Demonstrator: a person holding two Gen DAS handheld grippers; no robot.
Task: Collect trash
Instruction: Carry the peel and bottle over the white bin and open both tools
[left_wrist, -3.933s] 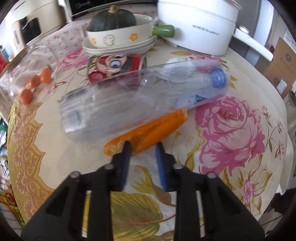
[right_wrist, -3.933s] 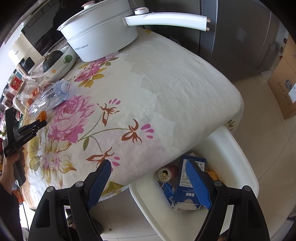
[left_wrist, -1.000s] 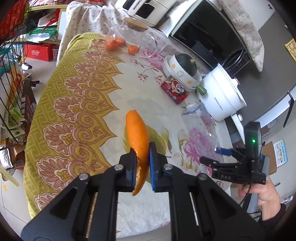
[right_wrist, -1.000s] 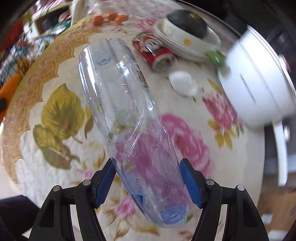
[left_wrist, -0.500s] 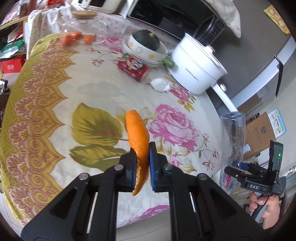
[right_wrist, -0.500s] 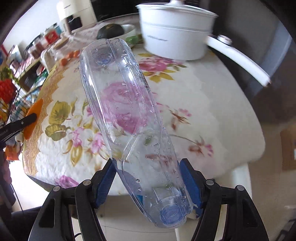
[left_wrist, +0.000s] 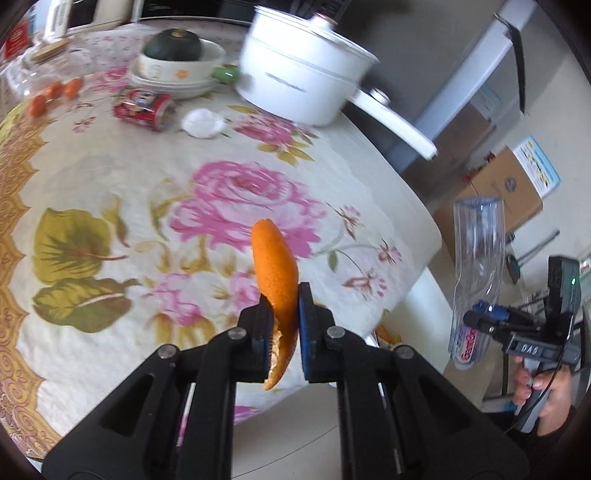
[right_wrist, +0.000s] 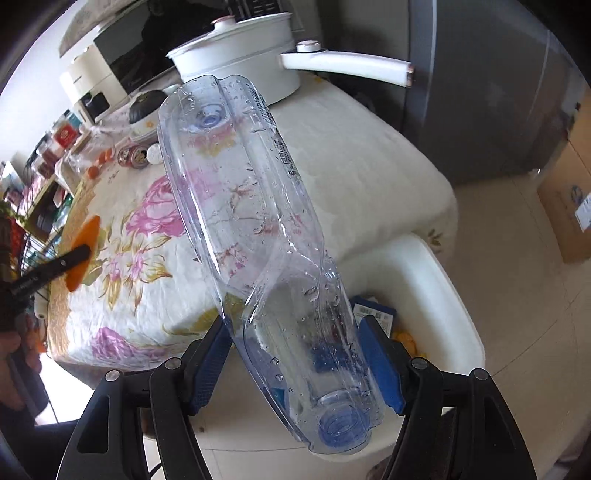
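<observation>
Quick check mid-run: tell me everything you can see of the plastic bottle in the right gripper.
The plastic bottle is clear, thin and empty apart from droplets clinging inside, with a printed strip along one side and a label near its neck. Its body is dented where the right gripper clamps it between blue pads, near the shoulder. The blue cap end points toward the camera, the base away and upward. It hangs tilted in the air beyond the table edge, above the white bin, touching nothing but the pads.

The clear bottle (right_wrist: 258, 236) covers much of the white bin (right_wrist: 436, 295), so most of its contents cannot be made out. The white pot (left_wrist: 295, 81) is motion-blurred in the left wrist view. The print on the red can (left_wrist: 142, 109) is too smeared to read.
</observation>
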